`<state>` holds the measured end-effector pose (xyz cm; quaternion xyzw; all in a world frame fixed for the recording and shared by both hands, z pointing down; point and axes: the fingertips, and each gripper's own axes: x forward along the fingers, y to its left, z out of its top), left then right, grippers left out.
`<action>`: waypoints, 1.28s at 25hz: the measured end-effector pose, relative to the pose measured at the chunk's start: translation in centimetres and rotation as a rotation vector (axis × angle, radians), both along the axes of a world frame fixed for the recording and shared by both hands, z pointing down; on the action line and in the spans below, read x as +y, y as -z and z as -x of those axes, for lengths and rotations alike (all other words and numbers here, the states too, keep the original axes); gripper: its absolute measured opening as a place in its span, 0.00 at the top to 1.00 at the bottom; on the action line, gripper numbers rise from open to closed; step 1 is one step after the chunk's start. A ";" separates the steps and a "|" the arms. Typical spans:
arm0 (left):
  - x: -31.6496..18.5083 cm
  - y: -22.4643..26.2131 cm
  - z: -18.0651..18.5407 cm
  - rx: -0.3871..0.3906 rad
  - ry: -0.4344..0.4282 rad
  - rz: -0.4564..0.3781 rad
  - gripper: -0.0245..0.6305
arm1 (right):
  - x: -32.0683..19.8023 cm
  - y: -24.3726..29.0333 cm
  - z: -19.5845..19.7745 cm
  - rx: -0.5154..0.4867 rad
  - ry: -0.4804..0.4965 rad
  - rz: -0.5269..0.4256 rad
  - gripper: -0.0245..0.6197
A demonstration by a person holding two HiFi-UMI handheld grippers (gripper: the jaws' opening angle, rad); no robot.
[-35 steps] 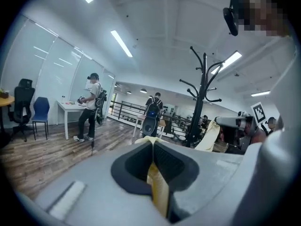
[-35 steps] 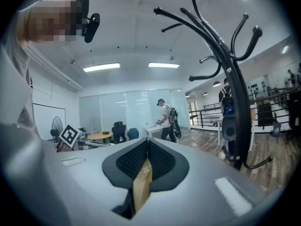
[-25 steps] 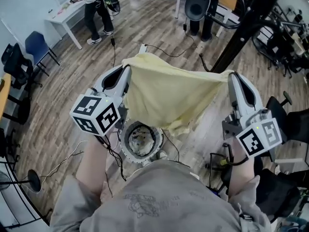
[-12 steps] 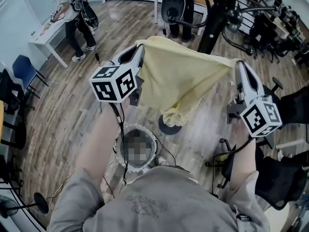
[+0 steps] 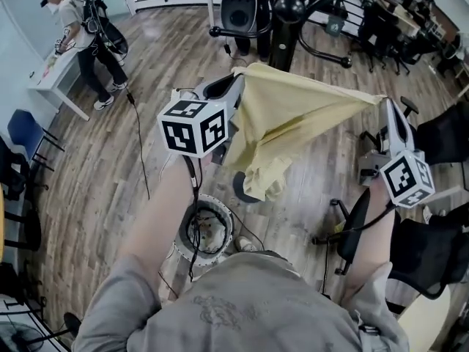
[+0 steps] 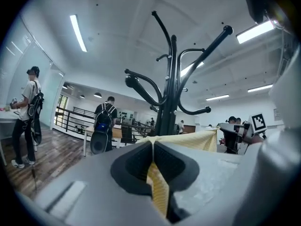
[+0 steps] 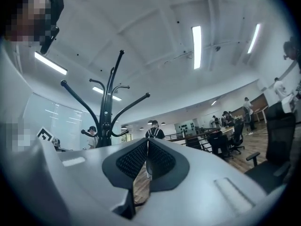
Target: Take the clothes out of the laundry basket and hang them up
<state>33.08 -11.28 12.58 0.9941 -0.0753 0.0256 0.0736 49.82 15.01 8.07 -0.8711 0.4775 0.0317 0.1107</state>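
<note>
The pale yellow cloth garment (image 5: 293, 123) hangs in the air, its upper edge stretched taut between the two claws. Its lower part sags in a loose fold above the wooden floor (image 5: 95, 182). The left claw (image 5: 236, 83) is clamped on one corner, and yellow fabric fills the slit between its jaws. The right claw (image 5: 384, 103) is closed at the tips on the other corner. Its own view hardly shows the fabric, so that grip is read mainly from the head view.

The round white wire laundry basket (image 5: 207, 229) stands below, near the person's feet. The step in hand appears to be presenting the garment, already out of the basket, to the black metal coat stand with curved hooks (image 5: 282, 20) just beyond it. The next move probably calls for lifting the taut edge over a hook.

The left forearm (image 5: 157, 218) and the right forearm (image 5: 370, 233) reach forward and upward, set wide apart.
</note>
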 end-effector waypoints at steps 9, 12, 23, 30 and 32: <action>4.3 -5.1 -2.4 -0.090 -0.130 0.044 0.93 | 5.3 -8.9 -2.9 -0.135 -0.148 0.102 0.91; 5.6 -8.2 -2.4 -0.147 -0.145 0.073 0.93 | 6.2 -13.9 -2.9 -0.194 -0.173 0.180 0.91; 8.2 -18.6 -0.1 -0.300 -0.143 0.205 0.93 | 6.5 -30.9 0.8 -0.384 -0.121 0.502 0.91; 8.6 -20.7 0.3 -0.307 -0.147 0.242 0.92 | 5.4 -37.0 4.0 -0.472 -0.036 0.629 0.90; 8.8 -20.7 0.1 -0.310 -0.161 0.238 0.89 | 5.2 -37.9 4.6 -0.486 -0.023 0.650 0.90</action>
